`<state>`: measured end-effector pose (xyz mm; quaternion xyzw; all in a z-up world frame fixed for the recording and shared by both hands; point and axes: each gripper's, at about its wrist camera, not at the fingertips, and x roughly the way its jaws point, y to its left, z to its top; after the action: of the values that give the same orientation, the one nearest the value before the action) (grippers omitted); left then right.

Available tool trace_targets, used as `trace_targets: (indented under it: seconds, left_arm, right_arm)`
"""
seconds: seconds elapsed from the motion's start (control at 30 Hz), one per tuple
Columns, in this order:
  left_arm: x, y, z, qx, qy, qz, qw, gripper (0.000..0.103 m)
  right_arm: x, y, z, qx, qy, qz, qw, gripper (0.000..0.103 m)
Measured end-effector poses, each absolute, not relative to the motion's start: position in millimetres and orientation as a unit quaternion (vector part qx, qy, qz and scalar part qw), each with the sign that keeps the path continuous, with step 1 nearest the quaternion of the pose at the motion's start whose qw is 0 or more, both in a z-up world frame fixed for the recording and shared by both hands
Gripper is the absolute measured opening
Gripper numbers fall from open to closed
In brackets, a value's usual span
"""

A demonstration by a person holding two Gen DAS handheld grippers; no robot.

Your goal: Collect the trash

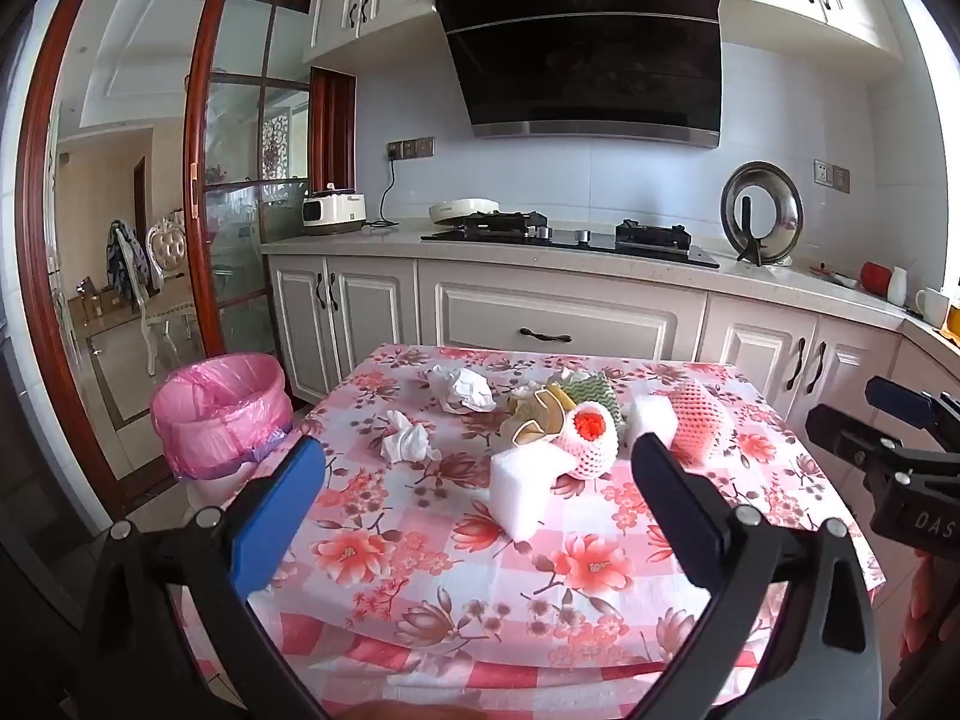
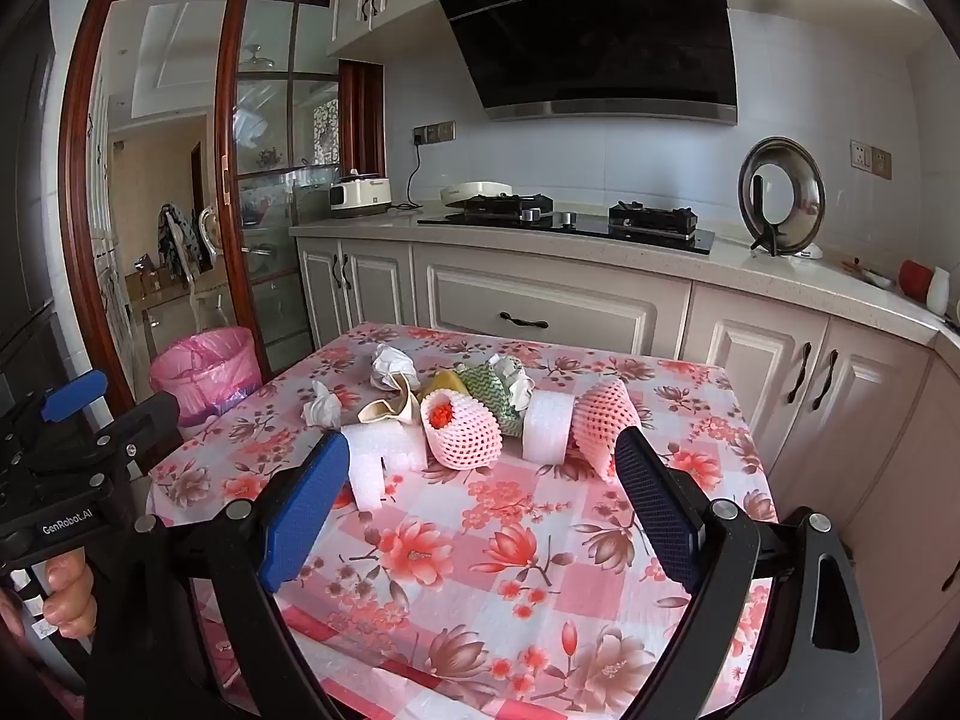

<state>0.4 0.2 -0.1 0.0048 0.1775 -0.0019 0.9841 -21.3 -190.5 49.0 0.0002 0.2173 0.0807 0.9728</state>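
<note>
Trash lies on a table with a pink floral cloth: two crumpled white tissues, two white foam blocks, two pink foam fruit nets, a green patterned wrapper and beige peel scraps. A bin with a pink bag stands left of the table. My left gripper is open and empty, short of the nearest foam block. My right gripper is open and empty, short of the net pile.
White kitchen cabinets and a counter with a gas hob run behind the table. A sliding wood-and-glass door stands at the left. The right gripper's body shows at the right edge of the left wrist view.
</note>
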Motion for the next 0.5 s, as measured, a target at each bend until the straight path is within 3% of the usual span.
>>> trace_targets:
  seconds: [0.5]
  left_arm:
    - [0.4,0.2,-0.1,0.004,0.178,-0.001,0.984,0.099]
  right_arm:
    - [-20.6,-190.7,48.7,0.003,0.219,0.082,0.972,0.085]
